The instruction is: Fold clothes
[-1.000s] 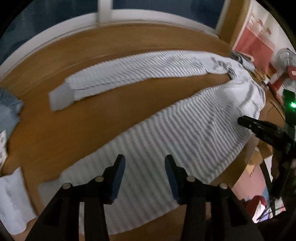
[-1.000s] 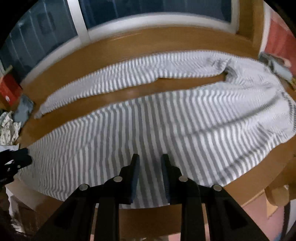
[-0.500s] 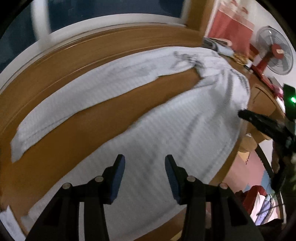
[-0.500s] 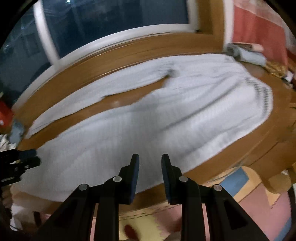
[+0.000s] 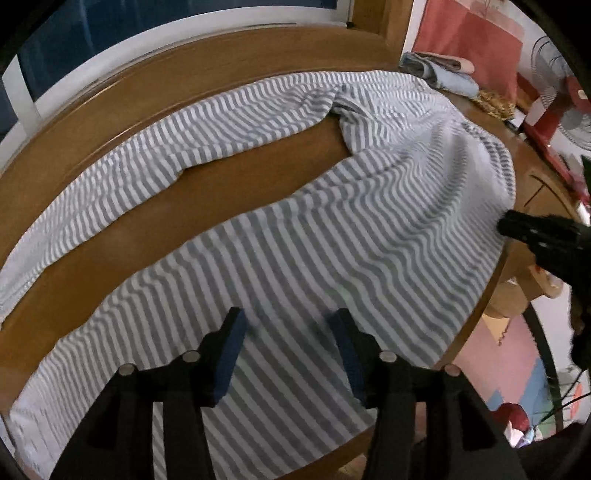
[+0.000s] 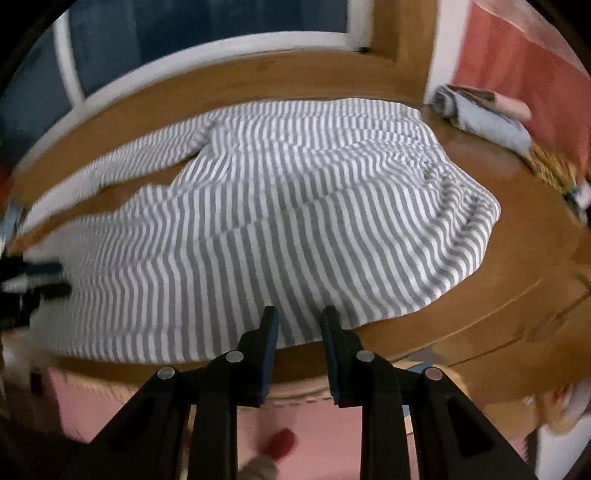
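Note:
A grey-and-white striped long-sleeved garment (image 5: 332,236) lies spread flat on the wooden table (image 5: 236,192), one sleeve stretched along the far side. In the right wrist view the garment (image 6: 280,221) fills the table's middle. My left gripper (image 5: 288,325) is open and empty, hovering over the garment's lower body. My right gripper (image 6: 298,317) is open and empty, above the garment's near edge by the table front. The right gripper also shows in the left wrist view (image 5: 517,225) at the garment's right end. The left gripper shows blurred in the right wrist view (image 6: 48,277) at the left.
Folded clothes (image 6: 484,114) lie at the table's far right corner; they also show in the left wrist view (image 5: 439,72). A red fan (image 5: 554,110) stands at the right. A window (image 6: 207,29) runs behind the table. Pink floor mats (image 6: 317,435) lie below the table front.
Both grippers have swung to the right along the table, toward the garment's shoulder end. Both stay open and empty. The garment has not moved.

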A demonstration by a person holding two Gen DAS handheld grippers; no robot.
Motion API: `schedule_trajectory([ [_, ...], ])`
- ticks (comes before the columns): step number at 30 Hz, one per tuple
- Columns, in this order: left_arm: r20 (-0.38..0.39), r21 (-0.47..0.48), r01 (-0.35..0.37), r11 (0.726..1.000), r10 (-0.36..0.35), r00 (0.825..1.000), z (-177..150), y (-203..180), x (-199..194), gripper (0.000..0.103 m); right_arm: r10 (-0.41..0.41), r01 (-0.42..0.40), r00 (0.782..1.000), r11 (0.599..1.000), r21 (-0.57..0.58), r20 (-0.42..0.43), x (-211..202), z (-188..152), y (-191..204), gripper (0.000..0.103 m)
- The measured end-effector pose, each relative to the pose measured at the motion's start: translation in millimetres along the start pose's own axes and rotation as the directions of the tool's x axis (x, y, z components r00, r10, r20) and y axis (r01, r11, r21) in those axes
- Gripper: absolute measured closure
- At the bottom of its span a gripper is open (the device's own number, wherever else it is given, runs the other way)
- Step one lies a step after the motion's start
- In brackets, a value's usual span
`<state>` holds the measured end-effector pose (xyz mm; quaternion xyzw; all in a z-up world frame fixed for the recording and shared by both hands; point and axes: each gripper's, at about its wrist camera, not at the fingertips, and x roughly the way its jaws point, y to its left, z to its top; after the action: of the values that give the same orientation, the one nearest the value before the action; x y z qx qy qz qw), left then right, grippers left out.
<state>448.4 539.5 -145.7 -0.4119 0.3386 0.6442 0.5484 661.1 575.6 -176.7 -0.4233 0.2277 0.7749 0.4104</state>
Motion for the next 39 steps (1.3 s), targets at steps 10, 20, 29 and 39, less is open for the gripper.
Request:
schedule_trajectory([
  [10,0.055,-0.013,0.037,0.999,-0.036,0.998,63,-30,-14,0.054,0.023,-0.023,1.000,0.999,-0.025,0.010,-1,32,-56,0.079],
  [20,0.032,0.107,0.092,0.990,-0.096,0.995,129,-75,53,0.054,-0.029,0.029,1.000,0.995,0.090,-0.004,42,64,-122,0.079],
  [29,0.000,0.134,0.069,0.989,-0.069,0.998,122,-95,65,0.040,-0.117,0.126,0.990,0.985,0.119,-0.077,34,56,-155,0.078],
  [39,0.059,0.053,0.068,0.996,-0.071,0.996,150,-116,56,0.042,0.018,-0.018,1.000,1.000,-0.009,0.016,52,134,-145,0.078],
])
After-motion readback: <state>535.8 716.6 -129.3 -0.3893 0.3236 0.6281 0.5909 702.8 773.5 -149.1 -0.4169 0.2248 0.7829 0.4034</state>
